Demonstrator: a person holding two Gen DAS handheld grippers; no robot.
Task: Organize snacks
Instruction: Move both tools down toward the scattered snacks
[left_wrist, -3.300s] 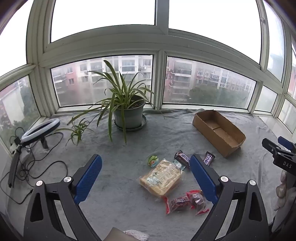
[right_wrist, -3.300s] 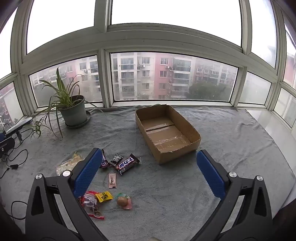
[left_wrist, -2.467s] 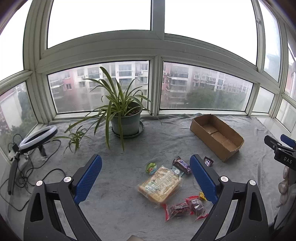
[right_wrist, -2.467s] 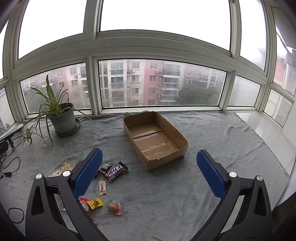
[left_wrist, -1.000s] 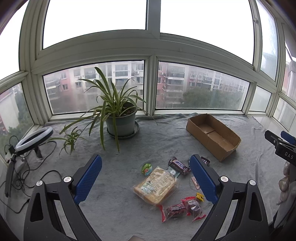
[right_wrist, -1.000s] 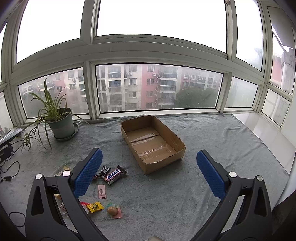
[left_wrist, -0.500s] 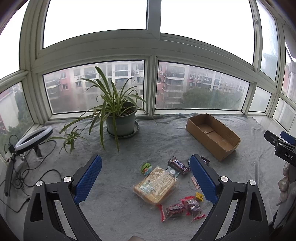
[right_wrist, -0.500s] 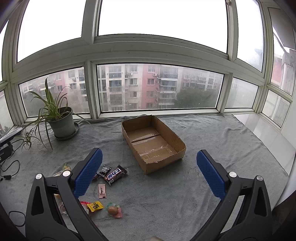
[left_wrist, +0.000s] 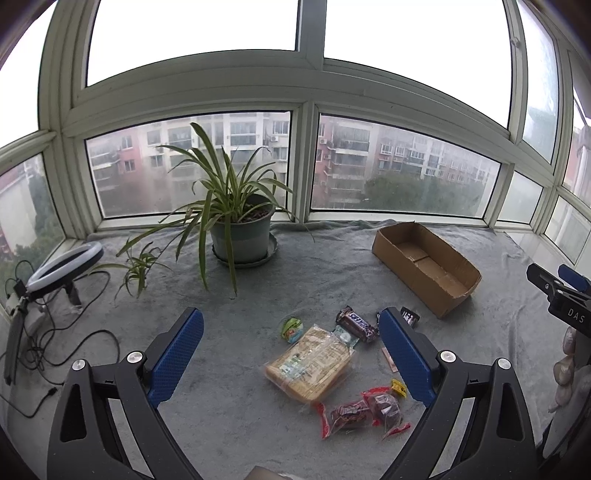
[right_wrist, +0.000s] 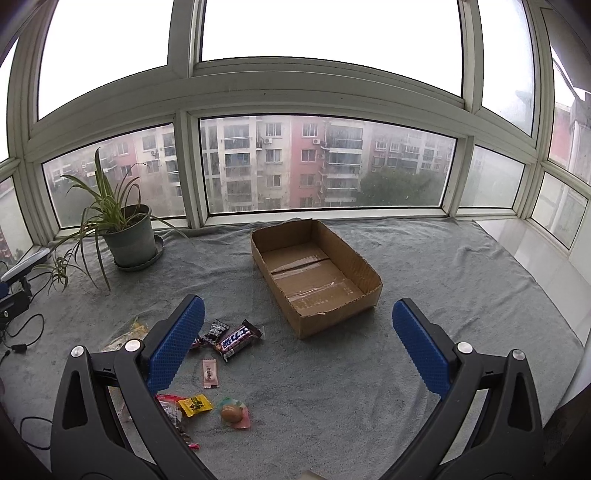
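Observation:
Several snacks lie loose on a grey cloth (left_wrist: 258, 295): a large clear cracker pack (left_wrist: 310, 363), a Snickers bar (left_wrist: 357, 324), a green round sweet (left_wrist: 291, 329), red-wrapped packs (left_wrist: 364, 410). The right wrist view shows a dark chocolate bar (right_wrist: 238, 339), a pink sachet (right_wrist: 209, 373), a yellow sweet (right_wrist: 194, 404) and an egg-shaped sweet (right_wrist: 232, 413). An open cardboard box (right_wrist: 314, 273) stands empty; it also shows in the left wrist view (left_wrist: 424, 267). My left gripper (left_wrist: 291, 354) is open above the snacks. My right gripper (right_wrist: 299, 347) is open in front of the box.
A potted spider plant (left_wrist: 240, 229) stands at the back by the windows. A ring light (left_wrist: 64, 267) with cables (left_wrist: 55, 354) lies at the far left. The cloth ends at a white sill (right_wrist: 535, 240) on the right.
Both grippers have drawn back and risen slightly over the last seconds, so snacks and box look smaller. In the last half second almost nothing moved. Both stay open.

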